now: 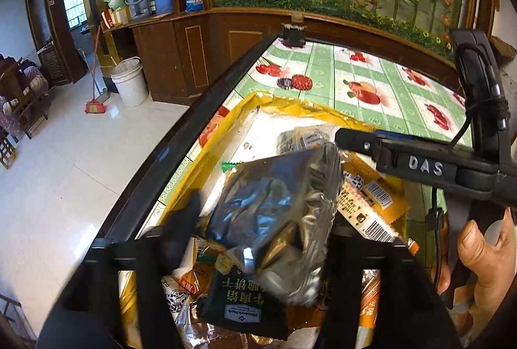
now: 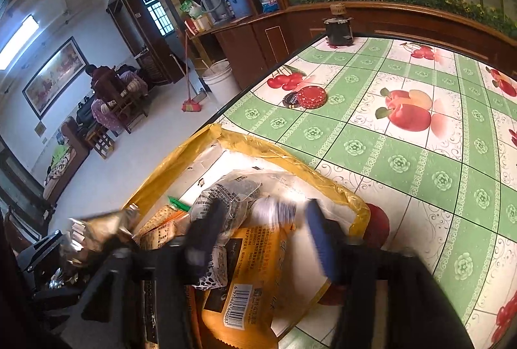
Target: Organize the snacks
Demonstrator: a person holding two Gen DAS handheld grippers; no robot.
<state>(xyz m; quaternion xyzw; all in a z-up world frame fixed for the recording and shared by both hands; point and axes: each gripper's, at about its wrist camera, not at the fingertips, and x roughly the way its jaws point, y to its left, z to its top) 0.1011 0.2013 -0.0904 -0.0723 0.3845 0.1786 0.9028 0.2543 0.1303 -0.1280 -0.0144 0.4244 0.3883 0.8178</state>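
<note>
A yellow-taped cardboard box [image 1: 226,122] on the table holds several snack packets. In the left wrist view my left gripper [image 1: 265,213] is shut on a dark silvery foil packet [image 1: 274,203] and holds it above the box. Under it lie a black biscuit packet [image 1: 248,307] and orange packets [image 1: 371,197]. My right gripper [image 1: 349,139] reaches in from the right over the box. In the right wrist view the right gripper [image 2: 261,223] is open over the box [image 2: 206,139], above a clear packet [image 2: 236,194] and an orange packet [image 2: 258,278]. The foil packet [image 2: 103,226] shows at the left.
The table has a green fruit-print cloth [image 2: 404,139]. A red round tin [image 2: 311,97] and a dark pot [image 2: 337,30] stand further back. The table's left edge [image 1: 181,135] drops to a tiled floor with a white bucket [image 1: 129,80]. A wooden cabinet stands behind.
</note>
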